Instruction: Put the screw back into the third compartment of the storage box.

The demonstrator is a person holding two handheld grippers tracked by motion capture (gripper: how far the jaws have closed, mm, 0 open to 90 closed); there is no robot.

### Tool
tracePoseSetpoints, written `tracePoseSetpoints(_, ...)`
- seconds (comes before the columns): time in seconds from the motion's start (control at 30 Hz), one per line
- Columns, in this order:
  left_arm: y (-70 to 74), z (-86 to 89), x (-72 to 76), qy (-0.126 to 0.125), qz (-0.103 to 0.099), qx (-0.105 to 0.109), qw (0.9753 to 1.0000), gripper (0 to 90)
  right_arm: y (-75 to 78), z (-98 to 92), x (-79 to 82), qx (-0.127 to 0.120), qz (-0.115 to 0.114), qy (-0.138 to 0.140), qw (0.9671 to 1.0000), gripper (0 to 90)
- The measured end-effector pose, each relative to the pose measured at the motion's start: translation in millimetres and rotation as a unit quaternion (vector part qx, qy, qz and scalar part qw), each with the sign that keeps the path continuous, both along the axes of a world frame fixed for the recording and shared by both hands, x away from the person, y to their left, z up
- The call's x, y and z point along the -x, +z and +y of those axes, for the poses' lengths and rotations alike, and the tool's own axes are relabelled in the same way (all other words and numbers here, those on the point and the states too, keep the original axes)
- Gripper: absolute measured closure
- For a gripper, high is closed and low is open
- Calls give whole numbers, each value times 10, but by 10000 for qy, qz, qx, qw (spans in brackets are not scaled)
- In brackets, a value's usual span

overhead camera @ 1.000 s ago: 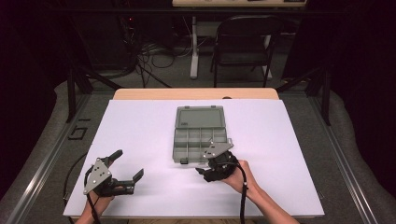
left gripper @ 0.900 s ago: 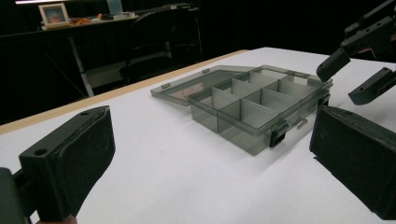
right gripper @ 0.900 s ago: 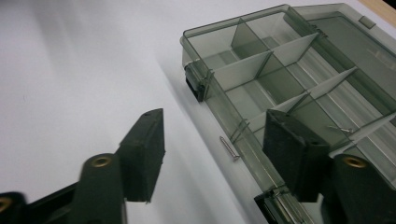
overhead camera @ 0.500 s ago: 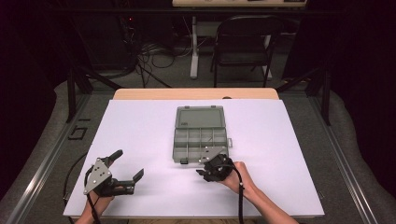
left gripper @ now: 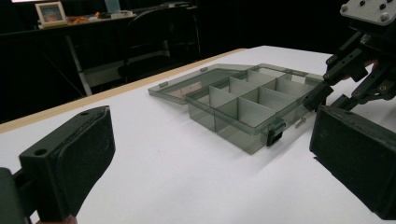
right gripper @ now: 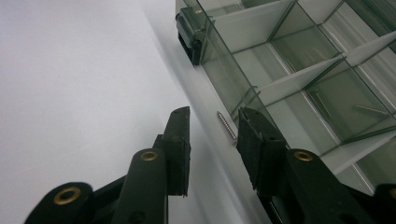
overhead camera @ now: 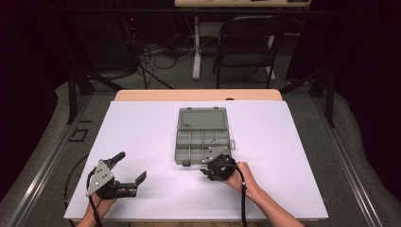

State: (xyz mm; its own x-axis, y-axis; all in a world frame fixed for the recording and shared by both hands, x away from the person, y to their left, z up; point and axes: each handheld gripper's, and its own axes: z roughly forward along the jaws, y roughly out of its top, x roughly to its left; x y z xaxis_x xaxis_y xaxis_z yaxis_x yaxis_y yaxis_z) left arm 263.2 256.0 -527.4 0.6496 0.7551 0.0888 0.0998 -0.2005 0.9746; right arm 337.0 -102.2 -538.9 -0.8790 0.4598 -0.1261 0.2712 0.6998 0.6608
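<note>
A clear grey compartment box lies open at mid-table, its lid flat behind it. My right gripper is low at the box's near front wall. In the right gripper view its jaws stand open on either side of a small screw that lies on the white table against the box wall. Two more screws rest inside one compartment. My left gripper is open wide at the near left, holding nothing. The left gripper view looks across its pads to the box, the screw and the right gripper.
The white table sheet stretches wide to the left and right of the box. A wooden table edge runs behind it, with a black folding chair and cables on the floor beyond.
My right gripper has sunk and drawn slightly toward the near side, down to the table in front of the box. The left gripper has stayed put.
</note>
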Motion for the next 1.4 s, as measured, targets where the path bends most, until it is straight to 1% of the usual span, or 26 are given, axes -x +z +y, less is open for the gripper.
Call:
tracePoseSetpoints(0.07,1,0,0,-5,-7,-14,10000,1,-8,6,-9,-24,-33,12,10000,647)
tracePoseSetpoints(0.23,2,-1,8,15,-9,26,10000,1,-24,26,-25,12,-42,11,10000,648)
tracePoseSetpoints(0.27,2,0,8,11,-17,14,10000,1,-33,37,-22,54,-21,-14,10000,647)
tracePoseSetpoints(0.3,3,-2,8,2,-16,7,10000,1,-46,41,-28,56,-35,18,10000,644)
tracePoseSetpoints(0.37,2,-3,7,-1,-13,7,10000,2,-102,58,-51,221,-35,1,9997,630)
tracePoseSetpoints(0.43,2,-1,8,-1,-16,22,10000,2,-119,50,-74,178,18,-4,9998,629)
tracePoseSetpoints(0.47,2,1,7,3,-14,23,10000,1,-116,52,-78,199,-6,0,9998,626)
tracePoseSetpoints(0.57,0,1,1,-12,-2,-13,10000,2,-124,58,-94,163,40,0,9999,628)
tracePoseSetpoints(0.6,-1,-4,2,-13,-10,-4,10000,2,-126,58,-103,135,54,0,9999,633)
tracePoseSetpoints(0.63,0,-5,4,-12,-17,-3,10000,1,-126,55,-108,121,115,-27,9999,641)
tracePoseSetpoints(0.7,1,-3,4,-10,-17,-7,10000,1,-127,48,-127,78,227,-2,9997,688)
tracePoseSetpoints(0.73,0,0,4,1,-11,2,10000,1,-124,46,-129,52,344,-18,9994,718)
tracePoseSetpoints(0.77,0,3,3,11,-11,9,10000,2,-124,48,-133,27,427,11,9991,773)
tracePoseSetpoints(0.8,0,4,3,12,-10,12,10000,1,-129,53,-130,-13,454,21,9990,813)
tracePoseSetpoints(0.83,0,4,3,9,-10,7,10000,1,-128,55,-124,-18,504,22,9987,838)
tracePoseSetpoints(0.9,0,0,5,-3,-11,-3,10000,2,-123,58,-126,-29,581,14,9983,854)
tracePoseSetpoints(1.07,1,6,3,4,-16,1,10000,1,-102,47,-123,-10,609,-5,9981,862)
tracePoseSetpoints(1.4,5,0,5,5,-9,-6,10000,1,70,-8,-84,-162,501,-71,9986,865)
